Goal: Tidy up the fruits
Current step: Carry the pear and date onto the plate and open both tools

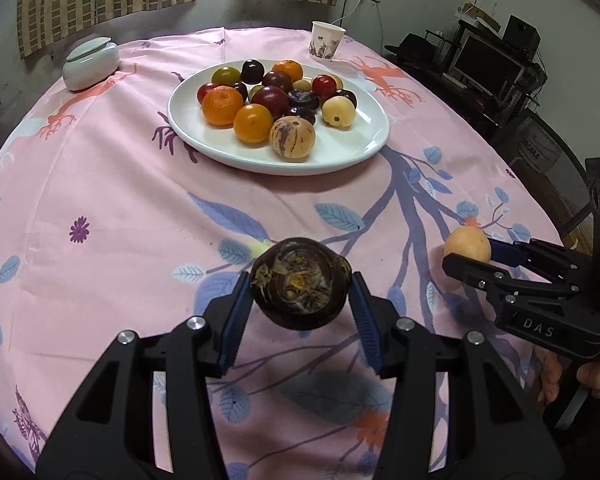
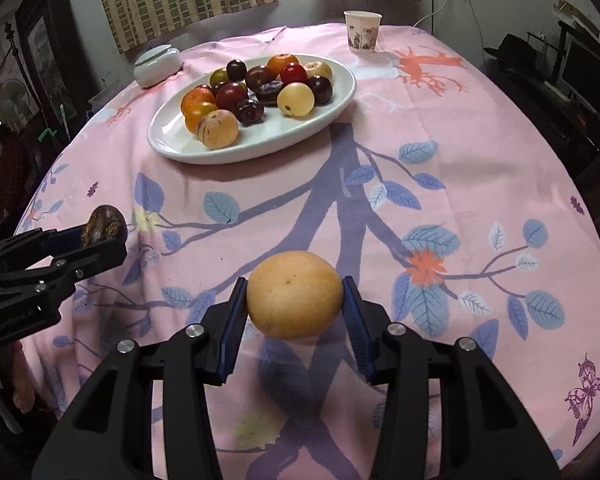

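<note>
Nearest, the left gripper [image 1: 300, 292] is closed partway on a dark brown fruit [image 1: 299, 283], and the right gripper [image 2: 295, 300] likewise clamps a yellow fruit [image 2: 295, 294], both held above the pink tablecloth [image 1: 120, 200]. Farther ahead sits a white plate [image 1: 340, 152] piled with fruit, slightly nearer the left gripper, front rim bare.

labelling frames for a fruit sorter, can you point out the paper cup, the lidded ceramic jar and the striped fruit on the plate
paper cup [image 1: 327, 42], left wrist view, on its printed side wall
lidded ceramic jar [image 1: 91, 65], left wrist view, on its pale body below the lid
striped fruit [image 1: 292, 137], left wrist view, on its streaked front face
</note>
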`<action>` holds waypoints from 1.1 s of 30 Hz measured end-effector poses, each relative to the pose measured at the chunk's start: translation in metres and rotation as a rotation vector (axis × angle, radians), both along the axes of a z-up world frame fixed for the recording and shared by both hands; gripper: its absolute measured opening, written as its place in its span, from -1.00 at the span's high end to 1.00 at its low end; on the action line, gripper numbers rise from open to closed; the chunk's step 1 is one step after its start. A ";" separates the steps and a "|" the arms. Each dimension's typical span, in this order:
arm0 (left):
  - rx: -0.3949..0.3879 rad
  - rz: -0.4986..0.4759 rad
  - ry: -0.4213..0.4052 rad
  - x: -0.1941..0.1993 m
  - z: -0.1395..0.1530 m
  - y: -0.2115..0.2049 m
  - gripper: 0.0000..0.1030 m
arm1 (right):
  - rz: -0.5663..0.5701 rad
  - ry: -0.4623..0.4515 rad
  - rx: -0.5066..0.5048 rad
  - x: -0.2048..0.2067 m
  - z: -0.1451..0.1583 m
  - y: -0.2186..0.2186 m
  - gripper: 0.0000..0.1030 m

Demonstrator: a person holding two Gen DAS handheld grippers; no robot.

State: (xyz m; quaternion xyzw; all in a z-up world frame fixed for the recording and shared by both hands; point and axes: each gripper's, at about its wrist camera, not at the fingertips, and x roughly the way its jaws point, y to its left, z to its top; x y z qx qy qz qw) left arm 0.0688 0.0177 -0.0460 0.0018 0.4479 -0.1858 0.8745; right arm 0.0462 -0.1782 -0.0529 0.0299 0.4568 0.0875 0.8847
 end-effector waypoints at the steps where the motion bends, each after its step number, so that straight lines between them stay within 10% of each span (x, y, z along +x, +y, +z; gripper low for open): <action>1: -0.002 -0.003 0.000 -0.001 0.000 0.000 0.03 | 0.001 -0.003 0.005 0.000 0.002 0.002 0.09; 19: 0.039 0.059 -0.026 0.097 0.045 0.011 0.03 | 0.160 -0.066 -0.014 0.086 0.051 0.039 0.09; 33: 0.036 0.068 0.023 0.166 0.018 0.000 0.02 | 0.097 -0.019 0.042 0.155 0.020 0.035 0.09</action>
